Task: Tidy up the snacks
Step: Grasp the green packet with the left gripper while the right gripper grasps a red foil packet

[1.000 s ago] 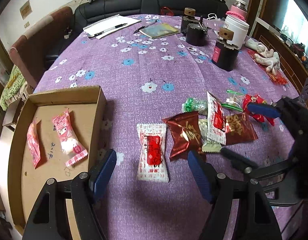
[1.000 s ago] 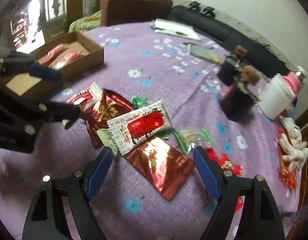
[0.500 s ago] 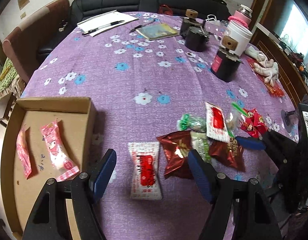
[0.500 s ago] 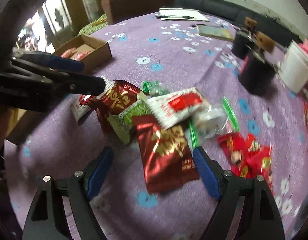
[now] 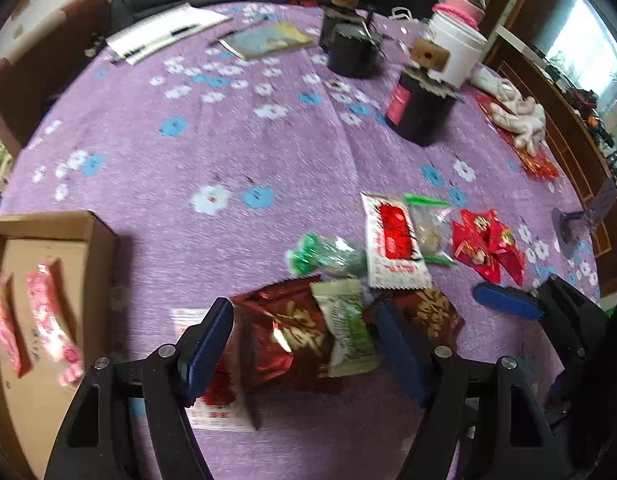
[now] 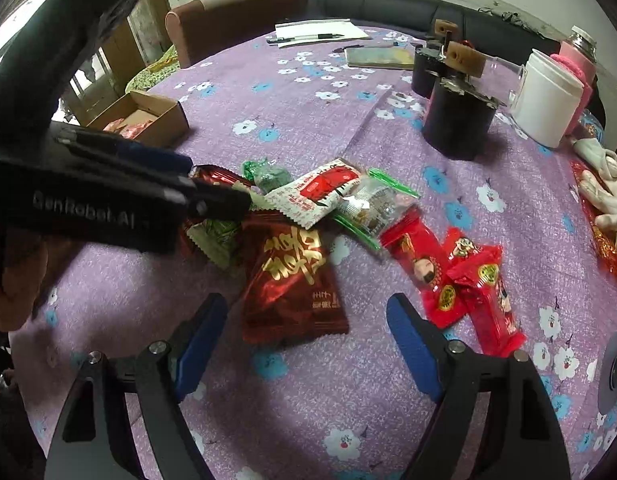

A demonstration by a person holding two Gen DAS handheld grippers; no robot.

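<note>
Left wrist view, left gripper (image 5: pixel 304 340): fingers spread wide and empty, straddling a dark red foil packet (image 5: pixel 284 330) and a pale green sachet (image 5: pixel 346 332) that overlaps its right edge.
Left wrist view, white and red packet under the left finger (image 5: pixel 212 396): partly hidden by the finger, flat on the purple flowered tablecloth (image 5: pixel 212 148).
Left wrist view, cardboard box (image 5: pixel 48 288): at the left edge, two pink wrapped sweets (image 5: pixel 48 320) lying inside; probably where the snacks are meant to go.
Left wrist view, right gripper (image 5: pixel 508 302): one blue finger shows at the right of the heap; its opening cannot be judged here.
Right wrist view, right gripper (image 6: pixel 304 344): fingers released, nothing between the pads, hovering just short of a dark red foil bag with gold lettering (image 6: pixel 294 280).
Right wrist view, red wrapped candies (image 6: pixel 456 284): just right of that bag, overlapping one another.
Right wrist view, white packet with red label (image 6: pixel 318 192): rests on top of the heap beside a clear bag with green seal (image 6: pixel 368 204).
Handling: packets look light, soft and crinkly, foil likely slippery; a pinch across the flat middle or a crimped end seam should hold, with one packet separated from its neighbours first.
</note>
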